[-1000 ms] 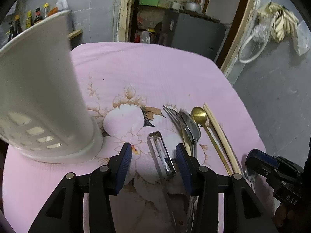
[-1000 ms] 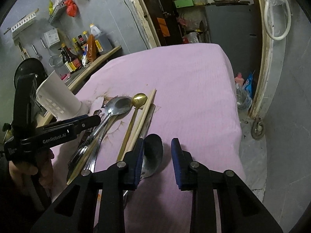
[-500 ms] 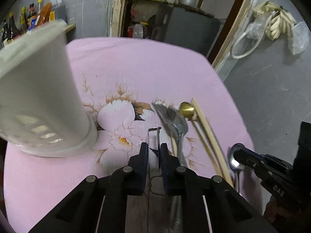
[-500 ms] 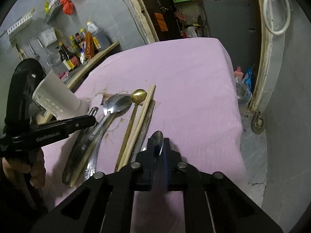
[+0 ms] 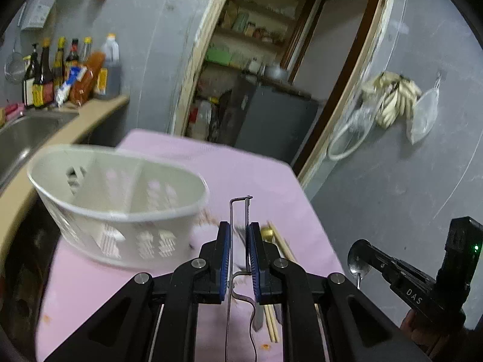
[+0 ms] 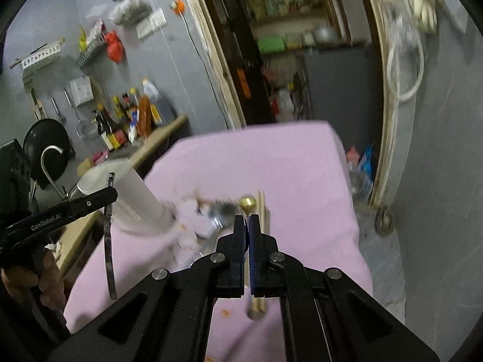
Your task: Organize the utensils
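beside the white caddy (image 5: 120, 205), the left gripper (image 5: 239, 249) is holding a peeler (image 5: 240, 211) aloft and the right gripper (image 6: 247, 252) is pinching a spoon (image 5: 358, 261); the caddy is looking empty, other utensils (image 6: 238, 208) lying on the table (image 6: 286, 166) nearby.

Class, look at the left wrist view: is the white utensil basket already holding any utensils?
No. The white basket shows only bare compartments inside; the peeler sits clamped in the left gripper.

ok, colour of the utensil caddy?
White, with slotted walls; the utensil caddy shows best in the left wrist view.
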`<act>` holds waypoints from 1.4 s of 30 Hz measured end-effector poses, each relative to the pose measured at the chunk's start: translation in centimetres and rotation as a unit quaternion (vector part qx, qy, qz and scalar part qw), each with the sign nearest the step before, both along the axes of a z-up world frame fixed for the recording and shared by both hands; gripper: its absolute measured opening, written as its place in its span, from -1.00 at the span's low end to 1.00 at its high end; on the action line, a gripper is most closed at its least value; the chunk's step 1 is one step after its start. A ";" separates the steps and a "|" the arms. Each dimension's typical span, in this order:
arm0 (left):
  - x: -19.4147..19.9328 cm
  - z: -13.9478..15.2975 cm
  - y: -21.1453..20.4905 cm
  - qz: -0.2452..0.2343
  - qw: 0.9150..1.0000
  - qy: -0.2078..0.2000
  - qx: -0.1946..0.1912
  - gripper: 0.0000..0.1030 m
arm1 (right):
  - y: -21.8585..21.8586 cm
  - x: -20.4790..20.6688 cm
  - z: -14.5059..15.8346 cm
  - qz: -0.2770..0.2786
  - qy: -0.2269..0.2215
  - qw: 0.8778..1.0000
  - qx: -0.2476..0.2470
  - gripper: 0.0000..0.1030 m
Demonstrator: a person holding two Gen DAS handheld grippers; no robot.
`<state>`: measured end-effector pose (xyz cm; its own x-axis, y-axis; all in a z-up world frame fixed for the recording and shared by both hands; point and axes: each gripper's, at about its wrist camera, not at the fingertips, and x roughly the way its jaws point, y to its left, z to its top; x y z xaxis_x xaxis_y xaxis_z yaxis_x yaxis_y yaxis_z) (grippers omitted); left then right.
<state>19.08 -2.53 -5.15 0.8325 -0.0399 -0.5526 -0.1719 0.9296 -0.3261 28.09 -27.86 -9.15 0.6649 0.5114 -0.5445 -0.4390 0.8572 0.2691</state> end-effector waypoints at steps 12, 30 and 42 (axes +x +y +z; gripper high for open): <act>-0.5 7.3 10.6 0.036 0.994 -0.103 0.019 -0.77 | 12.0 -0.7 11.4 -0.030 -0.194 0.980 0.027 -0.96; 2.9 2.2 17.7 0.077 0.984 -0.156 0.031 -0.77 | 22.8 -0.6 8.1 -0.045 -0.267 0.962 -0.042 -0.96; 2.7 0.4 16.9 0.052 0.987 -0.145 0.040 -0.76 | 23.3 -0.6 6.0 -0.020 -0.240 0.970 -0.040 -0.94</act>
<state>21.79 14.37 -4.76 0.9535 0.0874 -0.2886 -0.1773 0.9367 -0.3021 27.46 -4.54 -3.13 0.8698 0.4489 -0.2046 -0.4632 0.8859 -0.0253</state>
